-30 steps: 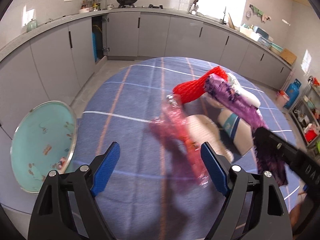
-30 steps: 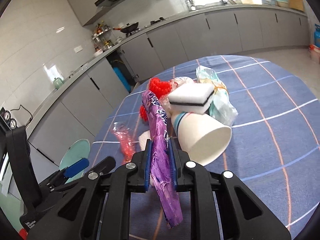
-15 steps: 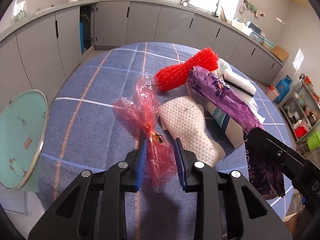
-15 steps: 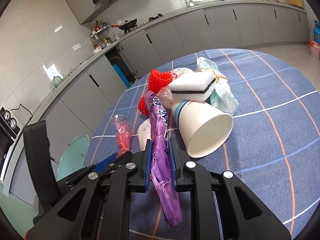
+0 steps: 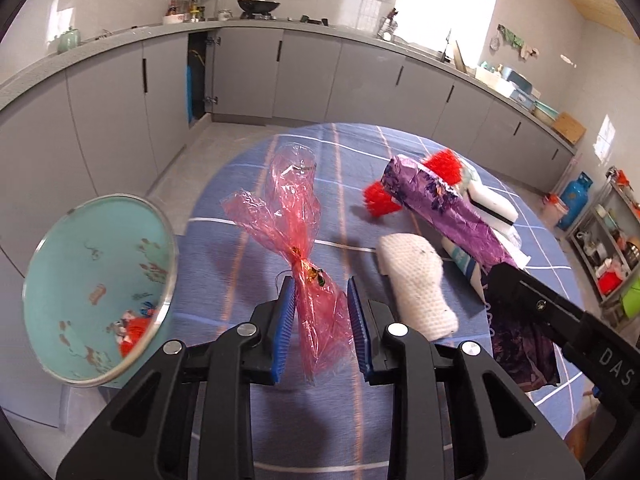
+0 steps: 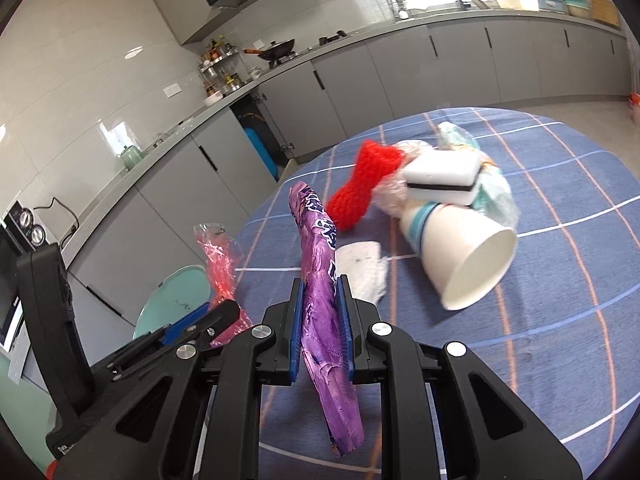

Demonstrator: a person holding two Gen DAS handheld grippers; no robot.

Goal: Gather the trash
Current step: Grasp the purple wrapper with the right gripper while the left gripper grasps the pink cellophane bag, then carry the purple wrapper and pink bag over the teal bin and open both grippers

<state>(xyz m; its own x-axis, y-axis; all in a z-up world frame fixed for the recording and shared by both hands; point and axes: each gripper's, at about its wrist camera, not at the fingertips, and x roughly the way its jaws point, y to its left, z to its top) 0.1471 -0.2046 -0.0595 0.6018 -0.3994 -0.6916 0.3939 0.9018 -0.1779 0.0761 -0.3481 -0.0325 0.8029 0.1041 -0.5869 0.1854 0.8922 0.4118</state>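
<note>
Pink wrap [image 5: 308,264] is pinched in the left gripper [image 5: 322,316] and purple wrapper [image 6: 320,292] in the right gripper [image 6: 320,312], so hold both tight over to the green bowl [image 5: 52,280].

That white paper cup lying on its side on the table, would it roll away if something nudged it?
Probably. The paper cup lies on its side, so a nudge would likely swing it in a curve, since it tapers. It looks empty, so probably light. The sponge seems to rest against it and might slip off.

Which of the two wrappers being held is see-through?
The pink cellophane wrapper in the left hand-held gripper; the tablecloth shows through it. The purple wrapper in the right hand-held gripper is opaque.
</note>
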